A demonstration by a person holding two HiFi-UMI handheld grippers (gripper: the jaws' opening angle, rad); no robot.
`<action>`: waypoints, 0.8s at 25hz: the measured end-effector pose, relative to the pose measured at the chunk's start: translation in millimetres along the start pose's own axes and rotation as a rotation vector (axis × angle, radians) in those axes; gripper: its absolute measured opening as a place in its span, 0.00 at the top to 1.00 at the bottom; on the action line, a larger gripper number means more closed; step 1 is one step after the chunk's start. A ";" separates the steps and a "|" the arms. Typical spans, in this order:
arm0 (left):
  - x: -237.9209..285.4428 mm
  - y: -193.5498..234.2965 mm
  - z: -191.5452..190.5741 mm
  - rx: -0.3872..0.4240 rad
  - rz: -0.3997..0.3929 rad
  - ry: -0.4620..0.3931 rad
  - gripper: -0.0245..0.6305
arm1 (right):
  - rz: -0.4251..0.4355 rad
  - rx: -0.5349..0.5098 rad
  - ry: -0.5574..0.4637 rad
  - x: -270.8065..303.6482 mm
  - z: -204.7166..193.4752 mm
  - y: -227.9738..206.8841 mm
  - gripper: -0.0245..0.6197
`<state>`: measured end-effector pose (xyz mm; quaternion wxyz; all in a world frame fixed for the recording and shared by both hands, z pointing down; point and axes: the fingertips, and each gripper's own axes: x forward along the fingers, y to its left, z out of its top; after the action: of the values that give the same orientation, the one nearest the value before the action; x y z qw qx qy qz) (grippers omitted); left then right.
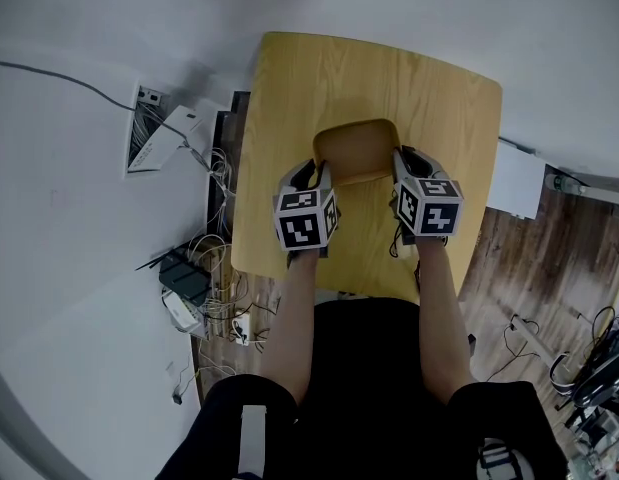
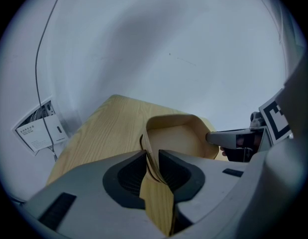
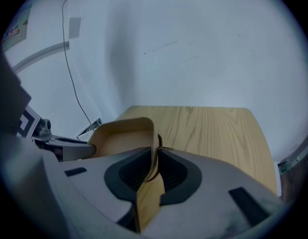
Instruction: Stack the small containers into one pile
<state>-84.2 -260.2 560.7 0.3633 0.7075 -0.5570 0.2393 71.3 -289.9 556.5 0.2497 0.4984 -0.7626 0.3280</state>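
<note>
Left gripper view, container (image 2: 176,136) wall pinched

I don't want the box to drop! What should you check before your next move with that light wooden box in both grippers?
1. Left gripper on one side wall of the light wooden round-cornered container: ok, the wall sits between its pads.
2. Right gripper on the opposite wall: ok, its pads are against the wall.
3. Container above the pale wooden table, not past an edge: ok.
4. Container's base resting on the table: cannot tell.
5. All containers nested into one pile: cannot tell; the gripped wall shows several thin layers.
</note>
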 end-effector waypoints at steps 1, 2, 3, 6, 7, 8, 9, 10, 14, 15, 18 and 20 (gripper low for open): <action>0.0 0.4 1.5 0.001 0.001 -0.007 0.83 | -0.006 -0.005 -0.002 0.3 0.4 -0.9 0.89; -0.1 1.1 3.6 0.003 0.003 -0.015 0.83 | -0.012 -0.009 -0.005 0.5 1.5 -1.9 0.89; -0.6 1.9 6.0 0.005 0.005 -0.024 0.83 | -0.016 -0.011 -0.010 0.6 2.8 -2.7 0.89; -3.1 4.1 13.9 0.007 0.014 -0.051 0.83 | -0.021 -0.013 -0.018 0.8 6.4 -4.6 0.89; -3.8 4.8 16.7 0.006 0.017 -0.060 0.83 | -0.022 -0.015 -0.019 1.2 7.2 -5.2 0.89; -3.9 5.4 19.3 0.006 0.020 -0.068 0.83 | -0.022 -0.016 -0.020 2.0 7.8 -5.8 0.89; -3.5 6.2 21.3 0.005 0.023 -0.073 0.83 | -0.020 -0.015 -0.020 3.1 8.2 -6.0 0.89; -2.6 7.2 22.4 0.004 0.026 -0.074 0.83 | -0.018 -0.015 -0.019 4.5 8.3 -5.8 0.89; 3.1 9.6 21.4 0.000 0.032 -0.062 0.84 | -0.008 -0.019 -0.010 10.4 7.2 -4.5 0.89; 4.8 9.8 20.6 0.001 0.033 -0.058 0.85 | -0.008 -0.018 -0.007 11.8 6.5 -5.2 0.89; 9.1 11.6 17.7 0.003 0.043 -0.044 0.90 | -0.013 -0.017 0.005 15.3 3.6 -7.2 0.91; 11.3 13.6 16.5 0.001 0.049 -0.039 0.92 | -0.014 -0.016 0.014 17.2 1.7 -7.9 0.91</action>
<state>-95.4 -281.6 562.2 0.3461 0.6983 -0.5810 0.2346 72.0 -303.7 569.6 0.2613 0.4996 -0.7600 0.3234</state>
